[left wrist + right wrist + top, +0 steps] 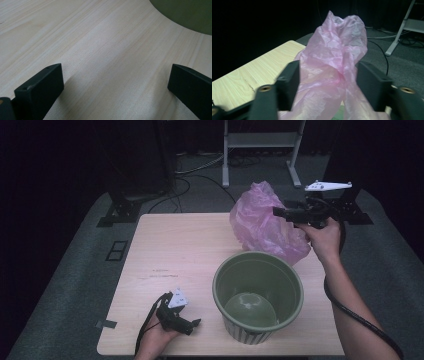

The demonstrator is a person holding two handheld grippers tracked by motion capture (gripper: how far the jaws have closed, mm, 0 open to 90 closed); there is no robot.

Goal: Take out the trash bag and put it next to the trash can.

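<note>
A crumpled pink plastic bag [260,222] stands at the table's far right, just behind a green pot [258,295]. My right gripper [281,212] reaches into the bag from the right. In the right gripper view the bag [334,65] bunches between the two jaws and touches both, so the right gripper [328,77] is shut on it. My left gripper [192,324] rests low at the table's near edge, left of the pot. Its jaws stand wide open over bare wood [107,62], with the pot's wall [187,15] ahead to the right.
The pot is empty, with a ribbed outer wall, and takes up the near right of the light wooden table [170,250]. Beyond the table lie dark floor, cables and a white stand [260,150]. A black cable trails along the right forearm [350,315].
</note>
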